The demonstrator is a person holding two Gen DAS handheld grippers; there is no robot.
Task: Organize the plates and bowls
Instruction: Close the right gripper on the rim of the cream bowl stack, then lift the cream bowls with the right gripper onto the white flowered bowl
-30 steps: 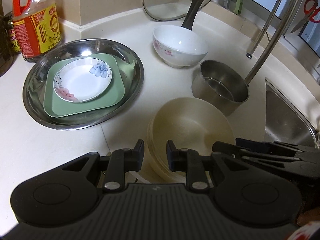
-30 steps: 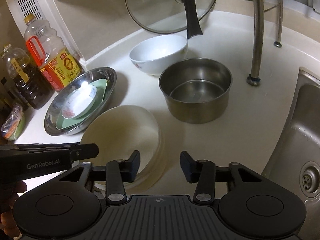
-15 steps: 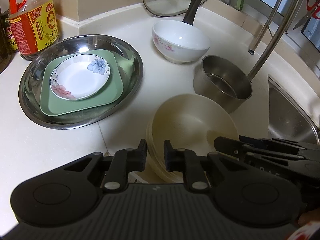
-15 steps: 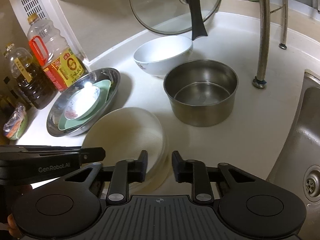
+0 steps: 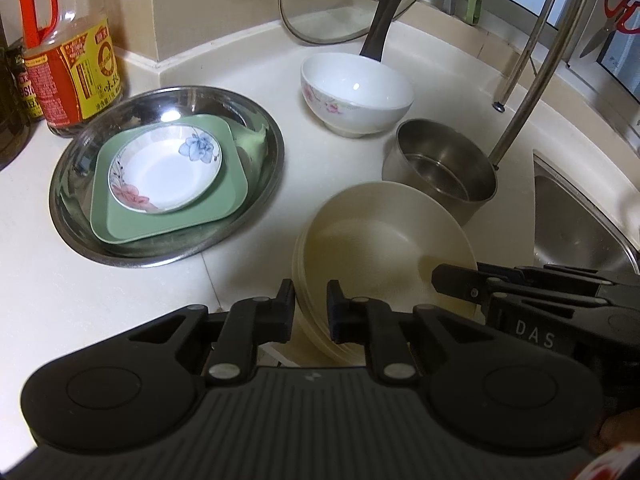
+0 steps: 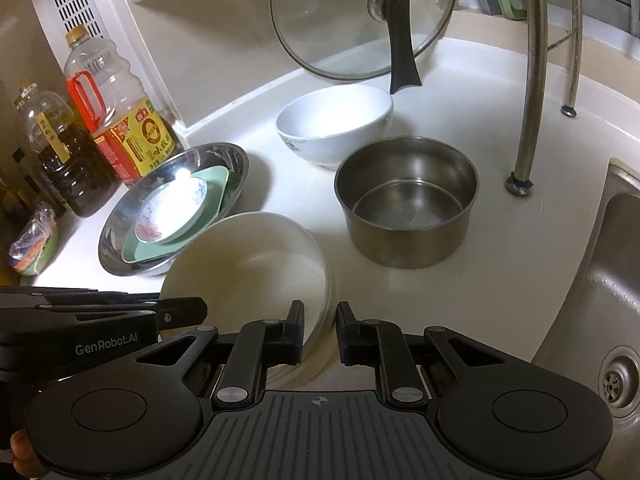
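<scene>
**Both tongs pinching the rim of the cream plate stack**

We see the left tongs (image 5: 311, 309) closed on the near rim of the stack of cream plates (image 5: 384, 240), one finger outside the rim and one inside. The right tongs (image 6: 320, 330) grip the same stack (image 6: 248, 264) at its right near edge; their jaws have just been closing, and the rim now sits between them with the pads against it. In the left view the right tongs (image 5: 460, 284) come in from the right and reach over the stack's far side; in the right view the left tongs (image 6: 188, 310) come in from the left.

The stack rests on the pale worktop (image 5: 60, 288), directly ahead of both tongs. Ahead and to the left of the left tongs lies a steel basin (image 5: 264, 136) holding a green square plate (image 5: 168, 220) with a small flowered dish (image 5: 164, 176) on top. Further ahead stands a white flowered bowl (image 5: 356, 96), and just beyond the stack, to the right, an empty steel pot (image 5: 440, 168), close to the stack's far rim. A glass lid (image 6: 360, 20) leans against the wall behind the bowl. An oil bottle (image 5: 68, 52) stands behind the basin, and the sink (image 6: 616, 300) is off to the right of the right tongs
</scene>
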